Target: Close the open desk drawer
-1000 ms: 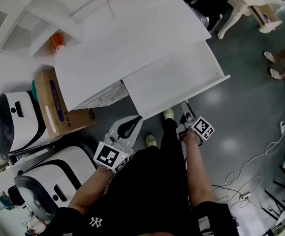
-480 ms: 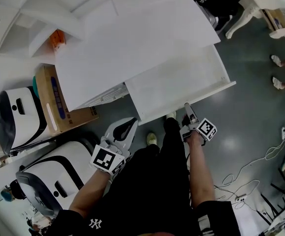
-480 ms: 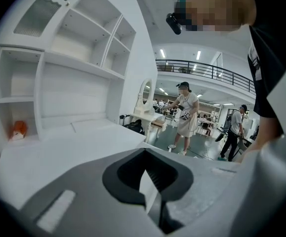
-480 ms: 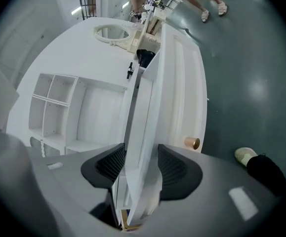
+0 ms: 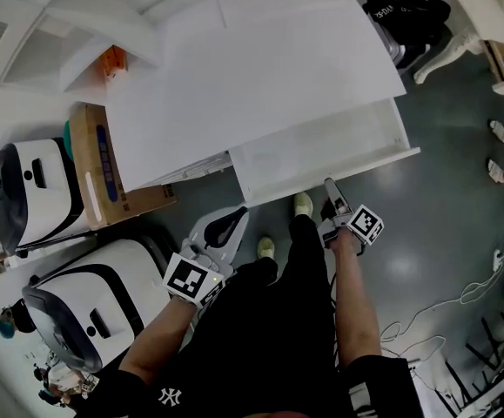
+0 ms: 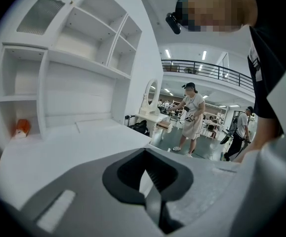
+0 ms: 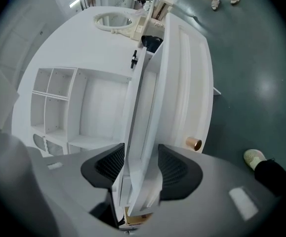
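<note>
Two grippers, held at waist height. Left gripper (image 6: 143, 174): fingers pressed together, empty, short of the white bench (image 5: 252, 68). Right gripper (image 7: 140, 164): fingers spread, straddling the front panel of the white wooden drawer (image 5: 321, 151), near its small brass knob (image 7: 193, 143). Drawer stands partly out from under the bench, over grey floor (image 5: 443, 233).

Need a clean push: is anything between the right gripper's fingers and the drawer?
Nothing. In the right gripper view, the front edge of the drawer stands directly between the parted fingers of the right gripper.
</note>
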